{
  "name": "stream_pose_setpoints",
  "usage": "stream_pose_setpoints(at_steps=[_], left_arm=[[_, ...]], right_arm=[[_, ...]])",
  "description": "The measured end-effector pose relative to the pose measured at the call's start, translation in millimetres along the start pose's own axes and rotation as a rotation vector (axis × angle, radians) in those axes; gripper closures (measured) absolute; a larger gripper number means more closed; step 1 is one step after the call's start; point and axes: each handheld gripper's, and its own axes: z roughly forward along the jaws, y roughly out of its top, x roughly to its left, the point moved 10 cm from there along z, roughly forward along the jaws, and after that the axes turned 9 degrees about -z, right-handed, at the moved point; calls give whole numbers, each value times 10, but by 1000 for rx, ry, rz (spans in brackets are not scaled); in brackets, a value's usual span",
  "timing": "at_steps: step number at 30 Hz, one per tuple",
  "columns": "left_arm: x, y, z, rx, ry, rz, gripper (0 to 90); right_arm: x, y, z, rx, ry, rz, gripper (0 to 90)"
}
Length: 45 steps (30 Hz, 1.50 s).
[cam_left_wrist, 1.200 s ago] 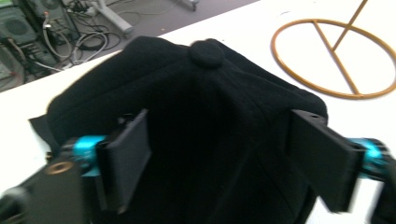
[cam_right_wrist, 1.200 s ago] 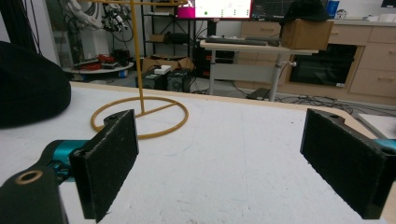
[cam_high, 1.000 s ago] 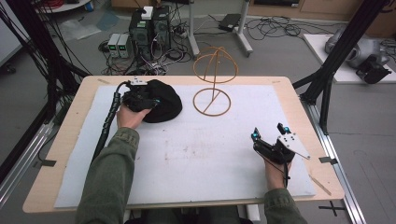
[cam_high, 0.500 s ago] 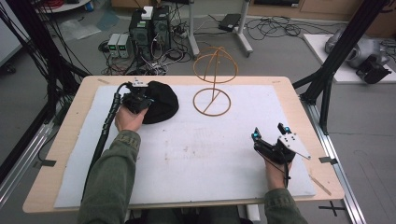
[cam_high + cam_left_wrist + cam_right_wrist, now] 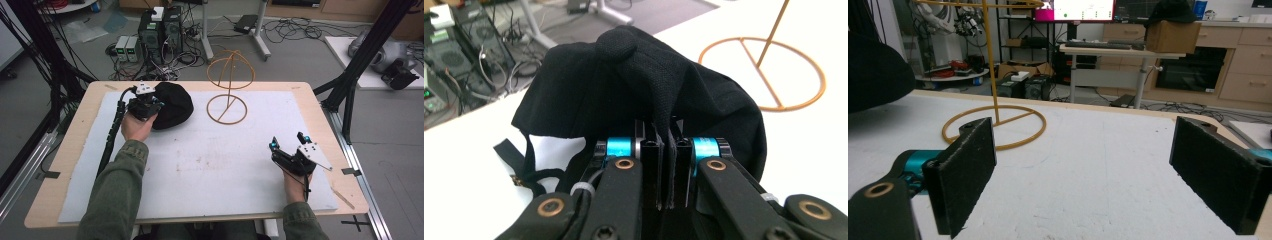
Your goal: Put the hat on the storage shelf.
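The black cap point(image 5: 172, 104) lies at about ten o'clock on the white mat point(image 5: 210, 170), toward the far left corner of the table point(image 5: 65, 150). The left gripper point(image 5: 150, 106) is at the cap's near-left edge, and the left gripper view shows its jaws drawn nearly together on a pleat of the crown fabric point(image 5: 664, 107), with the top button point(image 5: 616, 45) just above the pinch. The strap point(image 5: 519, 162) trails loose on the mat at the cap's back.

At about one o'clock from the mat's centre stands the gold wire stand point(image 5: 228, 85), a ring base with a stem and a domed hoop on top, near the cap but apart from it. It looks like the place the cap is meant for.

At about four o'clock the right gripper point(image 5: 290, 145) rests low over the mat, its jaws spread wide and holding nothing.

To do this step well, I judge that the pinch should stay firm, since only a thin fold is caught and the cloth could slide out under the cap's weight. A straight lift before any sideways travel would keep the brim and strap from dragging. The cap should come over the dome with its opening facing down, and the wire stand is light, so a brush from the side could tip it. The free right gripper could steady the base ring or spread the cap's rim.
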Motion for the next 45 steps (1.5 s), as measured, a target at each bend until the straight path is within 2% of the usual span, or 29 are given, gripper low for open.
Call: stream_pose_setpoints(at_steps=[4,7,9,17,22,25,27,32,33,34,39,41,45], left_arm=[[-9,113,-114,-50,10,8,872],[0,186,-189,-86,16,-9,871],[18,233,-255,-106,24,-5,871],[101,347,-448,-161,47,-14,871],[120,383,-530,-175,69,0,870],[116,414,-567,-191,67,-1,870],[103,449,-600,-211,61,-7,870],[74,554,-673,-234,64,6,870],[44,639,-721,-250,62,18,870],[44,639,-721,-250,62,18,869],[-42,846,-798,-279,59,47,870],[-83,961,-823,-293,61,50,870],[-139,1084,-850,-308,62,56,869]], right_arm=[[1,1,2,-1,1,2,105],[2,3,3,-2,2,8,105],[4,4,4,-3,3,10,105],[27,7,19,-5,9,17,106],[29,4,26,-3,8,15,105],[40,6,27,-4,12,13,105],[44,6,22,-2,14,21,106],[40,0,27,0,16,20,105],[41,-1,30,1,15,18,105],[41,-1,30,1,15,18,105],[40,7,32,-5,13,7,105],[41,6,34,-5,16,7,105],[46,14,32,-11,19,3,106]])
